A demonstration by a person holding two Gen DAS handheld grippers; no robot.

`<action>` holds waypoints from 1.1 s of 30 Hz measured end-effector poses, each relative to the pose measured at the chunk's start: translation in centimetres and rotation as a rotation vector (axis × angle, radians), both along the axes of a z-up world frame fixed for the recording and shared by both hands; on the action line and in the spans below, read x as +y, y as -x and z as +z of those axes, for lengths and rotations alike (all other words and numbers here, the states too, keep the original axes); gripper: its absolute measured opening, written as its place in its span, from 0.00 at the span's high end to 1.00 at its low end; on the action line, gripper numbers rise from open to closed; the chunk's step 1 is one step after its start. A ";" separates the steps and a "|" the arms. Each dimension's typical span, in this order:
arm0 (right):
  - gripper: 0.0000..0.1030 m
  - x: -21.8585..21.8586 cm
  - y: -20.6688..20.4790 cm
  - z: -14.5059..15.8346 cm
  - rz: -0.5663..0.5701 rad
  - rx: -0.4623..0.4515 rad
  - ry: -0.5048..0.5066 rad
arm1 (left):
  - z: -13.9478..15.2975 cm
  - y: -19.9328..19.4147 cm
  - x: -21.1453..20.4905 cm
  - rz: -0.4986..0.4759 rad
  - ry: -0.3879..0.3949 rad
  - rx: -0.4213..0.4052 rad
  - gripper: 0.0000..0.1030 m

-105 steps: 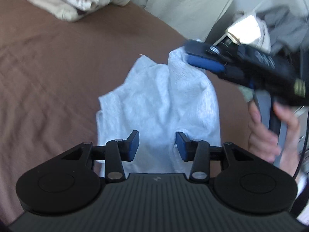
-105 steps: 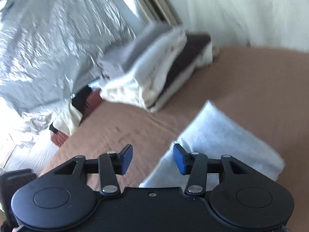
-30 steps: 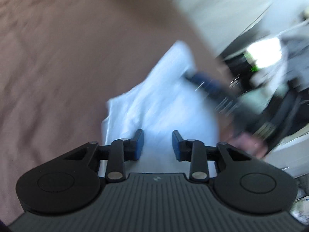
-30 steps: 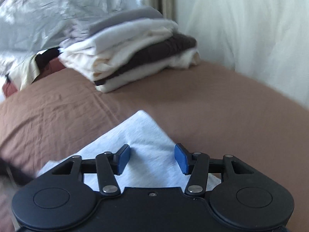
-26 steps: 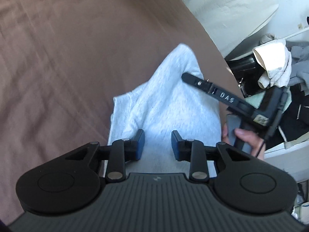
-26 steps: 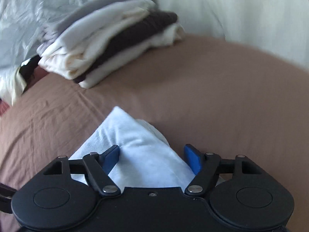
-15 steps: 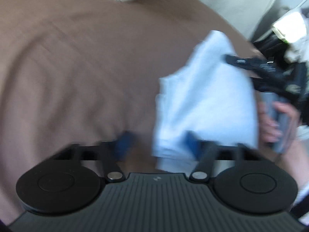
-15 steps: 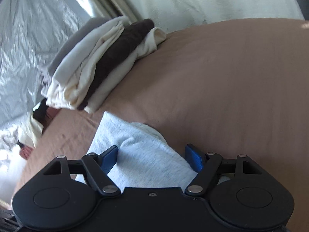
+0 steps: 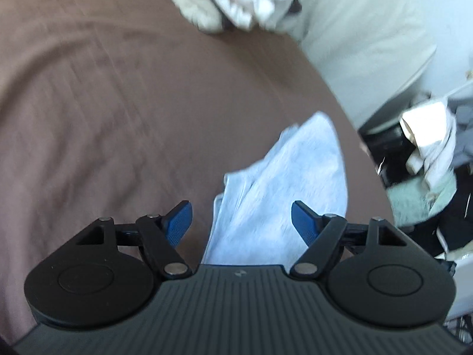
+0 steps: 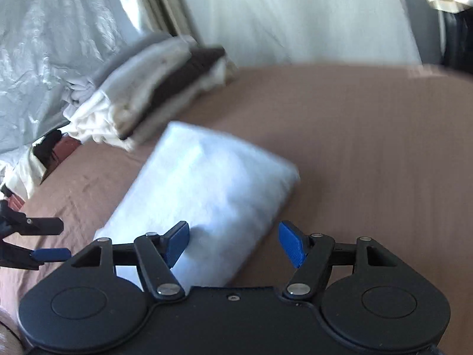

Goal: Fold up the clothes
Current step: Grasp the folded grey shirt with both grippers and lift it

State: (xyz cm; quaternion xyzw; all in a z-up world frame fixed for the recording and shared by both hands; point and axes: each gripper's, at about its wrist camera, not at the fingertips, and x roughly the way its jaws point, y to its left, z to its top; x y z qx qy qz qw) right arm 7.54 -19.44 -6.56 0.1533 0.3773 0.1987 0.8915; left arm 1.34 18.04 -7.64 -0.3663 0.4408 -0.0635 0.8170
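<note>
Left gripper (image 9: pixel 241 219): fingers spread wide, pinching nothing — near end of the pale blue folded garment (image 9: pixel 283 195) lying below and between the blue pads, untouched.
Right gripper (image 10: pixel 233 244): jaws closing, yet well apart; left pad over the garment's (image 10: pixel 207 195) near edge, right pad over bare sheet, no grip.
Garment, place: flat on the brown bedsheet (image 9: pixel 103 103), close to the bed's edge, well apart from the stack of folded clothes (image 10: pixel 147 85) at the far side.
Change: a second ago the left pads stood narrow over the cloth; now parted. Right gripper then lay across the garment in the left view — now gone from it.
Garment, look: soft fleecy fabric, folded into a compact oblong — layered edges on the left side, blurred in both views.
Background: pale pillow (image 9: pixel 354 44) beyond the stack.
</note>
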 end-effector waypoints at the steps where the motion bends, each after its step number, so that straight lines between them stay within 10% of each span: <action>1: 0.28 -0.6 0.1 -0.8 -0.012 0.044 -0.072 | -0.4 -0.3 -0.4 -0.022 -0.012 0.026 0.28; 6: 0.24 -2.5 2.8 -5.7 0.030 0.297 -0.577 | -2.2 -1.2 -0.4 -0.012 0.109 0.103 0.14; 12: 0.26 2.4 3.9 -5.0 0.144 0.272 -0.453 | -3.2 -1.3 0.8 0.037 0.244 0.123 0.13; 15: 0.69 3.9 2.6 -4.6 0.112 0.292 -0.434 | -3.4 -1.0 0.9 0.032 0.286 0.120 0.13; 25: 0.74 3.1 -0.9 -0.9 0.058 0.364 -0.713 | -6.7 0.7 -0.2 0.168 0.751 0.106 0.13; 27: 0.74 2.6 -0.4 -1.8 0.025 0.395 -0.783 | -6.2 1.0 -0.6 0.160 0.741 0.079 0.17; 29: 0.74 2.3 0.3 -2.6 -0.001 0.412 -0.813 | -5.3 1.3 -0.9 0.138 0.702 0.035 0.56; 33: 0.66 2.2 1.3 -3.9 -0.014 0.417 -0.731 | -2.4 1.2 -0.7 0.083 0.538 -0.068 0.62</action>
